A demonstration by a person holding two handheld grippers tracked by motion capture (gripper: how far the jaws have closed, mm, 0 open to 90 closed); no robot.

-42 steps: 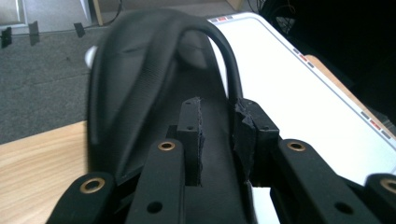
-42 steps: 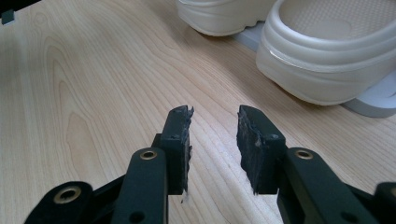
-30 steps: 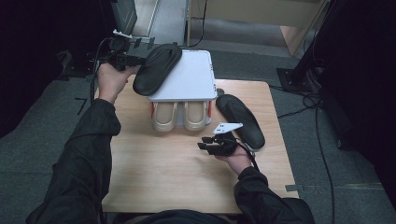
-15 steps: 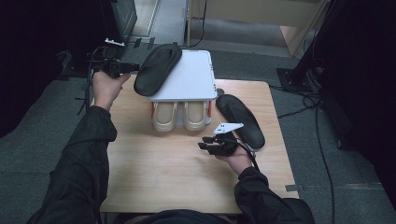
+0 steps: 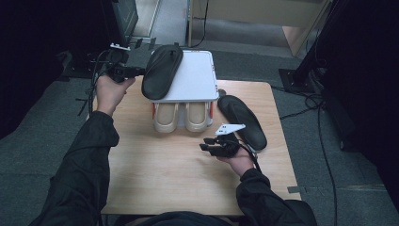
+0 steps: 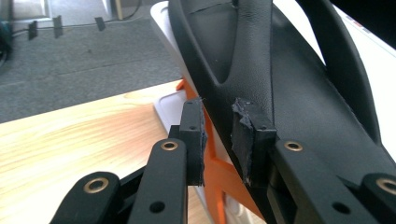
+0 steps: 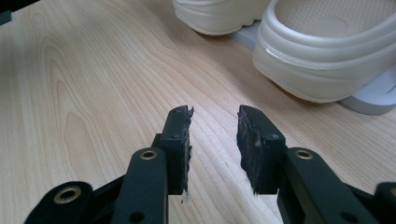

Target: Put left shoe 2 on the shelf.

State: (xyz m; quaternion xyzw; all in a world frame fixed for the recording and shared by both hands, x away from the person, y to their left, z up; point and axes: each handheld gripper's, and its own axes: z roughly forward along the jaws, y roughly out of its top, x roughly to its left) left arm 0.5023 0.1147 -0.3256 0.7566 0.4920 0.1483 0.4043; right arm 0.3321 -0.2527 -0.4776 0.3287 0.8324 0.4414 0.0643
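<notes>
A black sandal (image 5: 162, 70) lies aslant on the top of a white shoe rack (image 5: 195, 80). My left gripper (image 5: 140, 71) is at its left rim. In the left gripper view, the gripper (image 6: 218, 126) is open by a narrow gap, and the sandal (image 6: 289, 84) lies just beyond and right of the pads, not clamped. A second black sandal (image 5: 242, 120) lies on the table right of the rack. My right gripper (image 5: 203, 144) hovers low over the wood beside it, open with nothing between its pads (image 7: 214, 126).
Two beige slippers (image 5: 165, 117) (image 5: 196, 116) sit on the rack's lower shelf, close ahead in the right gripper view (image 7: 327, 60). The rack has orange side parts (image 6: 219, 172). Bare wooden table (image 5: 164, 174) lies near me. Cables and dark floor surround the table.
My left hand has shifted slightly at the sandal's left rim. The sandal has stayed on the rack top. The right gripper has not moved.
</notes>
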